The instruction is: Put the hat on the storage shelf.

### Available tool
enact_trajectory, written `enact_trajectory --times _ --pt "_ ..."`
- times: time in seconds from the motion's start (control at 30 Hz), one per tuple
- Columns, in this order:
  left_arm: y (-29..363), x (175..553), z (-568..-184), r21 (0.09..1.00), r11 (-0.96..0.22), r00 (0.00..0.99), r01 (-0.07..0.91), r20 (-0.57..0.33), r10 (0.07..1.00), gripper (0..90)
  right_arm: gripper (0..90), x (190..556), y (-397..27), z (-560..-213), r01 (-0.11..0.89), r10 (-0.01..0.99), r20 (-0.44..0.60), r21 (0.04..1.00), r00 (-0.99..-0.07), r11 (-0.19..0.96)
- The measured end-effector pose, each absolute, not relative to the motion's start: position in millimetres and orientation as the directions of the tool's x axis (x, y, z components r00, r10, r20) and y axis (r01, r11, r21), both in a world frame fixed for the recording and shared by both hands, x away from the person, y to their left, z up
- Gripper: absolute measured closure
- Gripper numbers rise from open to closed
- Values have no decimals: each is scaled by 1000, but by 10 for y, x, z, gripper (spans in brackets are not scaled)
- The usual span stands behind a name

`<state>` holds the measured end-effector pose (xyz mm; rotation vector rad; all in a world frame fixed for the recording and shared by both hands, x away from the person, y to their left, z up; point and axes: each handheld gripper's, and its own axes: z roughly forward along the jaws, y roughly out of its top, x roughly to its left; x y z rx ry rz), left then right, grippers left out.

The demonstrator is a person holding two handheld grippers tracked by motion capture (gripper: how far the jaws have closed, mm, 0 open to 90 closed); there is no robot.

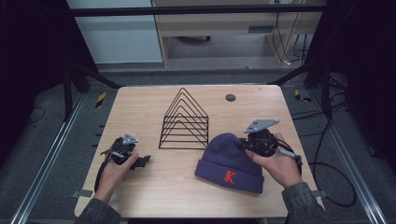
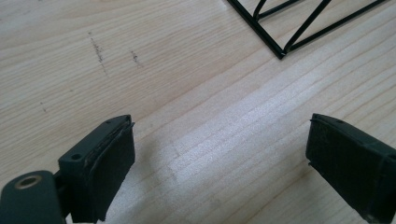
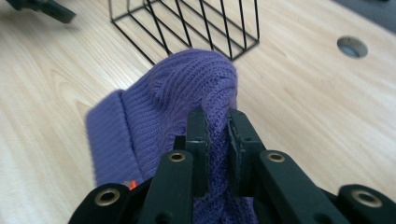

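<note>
On the table's (image 1: 154, 186) left side, the left gripper (image 1: 140, 162) rests with jaws wide apart, holding nothing. Past the wire rack (image 1: 185, 120), the right gripper (image 3: 217, 135) pinches the purple hat (image 1: 231, 162), just right of the rack.

place: lab recording bay | evidence: light wooden table (image 1: 187, 186) on aluminium frame rails (image 1: 44, 163), black curtains (image 1: 28, 56), loose floor cables (image 1: 327, 154)
</note>
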<state>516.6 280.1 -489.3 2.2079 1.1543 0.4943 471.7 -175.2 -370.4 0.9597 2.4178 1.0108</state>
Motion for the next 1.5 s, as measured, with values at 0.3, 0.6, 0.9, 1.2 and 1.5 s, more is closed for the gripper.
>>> enact_trajectory --times 0.3,0.6,0.9,1.2,1.5 --pt "2835 5165 -4874 662 -430 541 613 44 840 108 808 4681 -1745 -3407 404 675 -94 737 -732 542" --pt "2868 5162 -4846 681 -389 525 620 8 851 107 807 4738 -1844 -3138 382 681 -114 756 -723 532" --pt "2857 5142 -4825 691 -380 534 615 -10 846 95 807 4762 -1996 -2994 387 699 -96 776 -708 498" --pt "2764 5092 -4721 751 -343 587 564 -72 807 71 807 4768 -2027 -2968 383 706 -100 783 -701 491" --pt "2593 5081 -4374 776 -387 653 497 -41 756 64 806 4807 -1993 -2852 362 701 -114 792 -704 492"
